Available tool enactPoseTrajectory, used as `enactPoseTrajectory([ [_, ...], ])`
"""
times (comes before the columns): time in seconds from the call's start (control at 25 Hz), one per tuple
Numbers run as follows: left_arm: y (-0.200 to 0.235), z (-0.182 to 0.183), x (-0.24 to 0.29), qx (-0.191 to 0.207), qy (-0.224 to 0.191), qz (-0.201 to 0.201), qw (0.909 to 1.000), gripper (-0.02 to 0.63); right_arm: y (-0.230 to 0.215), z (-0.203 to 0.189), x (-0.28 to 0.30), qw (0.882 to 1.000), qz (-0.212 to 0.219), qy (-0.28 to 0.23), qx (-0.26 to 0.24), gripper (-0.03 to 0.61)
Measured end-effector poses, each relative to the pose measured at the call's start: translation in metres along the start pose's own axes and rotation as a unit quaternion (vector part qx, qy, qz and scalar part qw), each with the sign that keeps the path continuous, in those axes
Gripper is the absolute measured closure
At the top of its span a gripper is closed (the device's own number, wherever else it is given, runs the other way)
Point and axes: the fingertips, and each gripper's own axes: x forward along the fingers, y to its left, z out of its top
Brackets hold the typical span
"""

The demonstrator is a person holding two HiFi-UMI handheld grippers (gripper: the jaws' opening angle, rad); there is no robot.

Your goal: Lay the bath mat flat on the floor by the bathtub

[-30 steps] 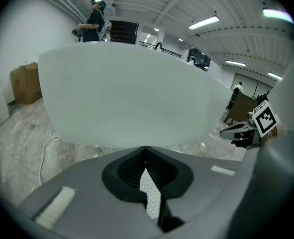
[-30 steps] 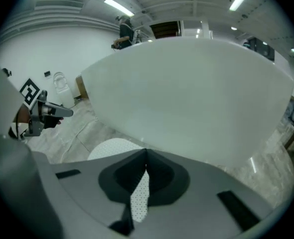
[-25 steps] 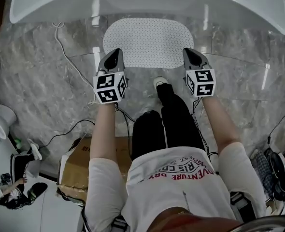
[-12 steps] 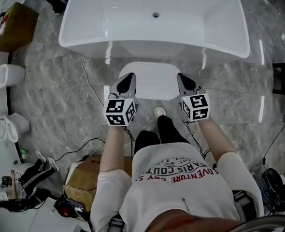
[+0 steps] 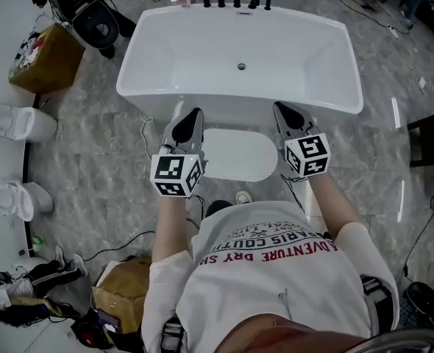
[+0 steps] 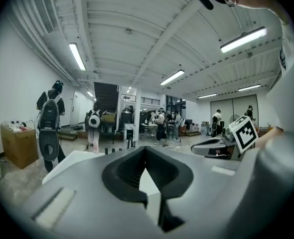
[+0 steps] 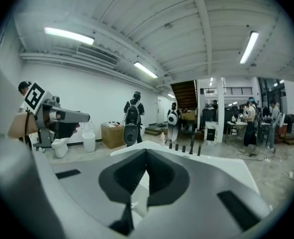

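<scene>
**Jaws together, mat flat by the tub**

My left gripper [image 5: 195, 116] and my right gripper [image 5: 280, 109] hang in the air. Each has its jaws pressed together with nothing between them. Down below, the white, dotted, round-cornered bath mat [image 5: 239, 154] lies flat on the grey marble floor [image 5: 92, 160]. It sits just beside the near wall of the white rectangular bathtub [image 5: 158, 50], between my two grippers.

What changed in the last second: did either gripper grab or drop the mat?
The left gripper and right gripper rose away from the bath mat as the person straightened up; nothing was grabbed or released. The mat stays flat beside the bathtub; both grippers stay shut and empty.
</scene>
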Motion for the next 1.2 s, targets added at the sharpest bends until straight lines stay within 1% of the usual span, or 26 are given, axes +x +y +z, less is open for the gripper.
enactPoseTrajectory([
  [0.16, -0.004, 0.027, -0.015, 0.017, -0.025, 0.0, 0.9995, 0.601, 0.003, 0.022, -0.016, 0.999, -0.005, -0.032, -0.022, 0.569],
  [0.4, -0.008, 0.05, -0.02, 0.023, -0.051, -0.001, 0.9984, 0.601, 0.009, 0.041, -0.025, 0.997, -0.003, -0.062, -0.037, 0.569],
  [0.56, -0.012, 0.047, -0.02, 0.027, -0.048, -0.002, 0.9985, 0.601, 0.01, 0.038, -0.028, 0.998, 0.002, -0.061, -0.035, 0.57],
  [0.76, -0.018, 0.044, -0.02, 0.038, -0.041, -0.006, 0.9984, 0.601, 0.006, 0.041, -0.032, 0.997, -0.007, -0.066, -0.029, 0.569],
  [1.0, -0.024, 0.04, -0.021, 0.029, -0.048, 0.001, 0.9984, 0.601, 0.003, 0.044, -0.038, 0.996, -0.02, -0.084, -0.019, 0.57],
  [1.2, -0.031, 0.035, -0.024, 0.026, -0.049, -0.004, 0.9984, 0.601, 0.005, 0.041, -0.044, 0.996, -0.024, -0.081, -0.018, 0.569],
])
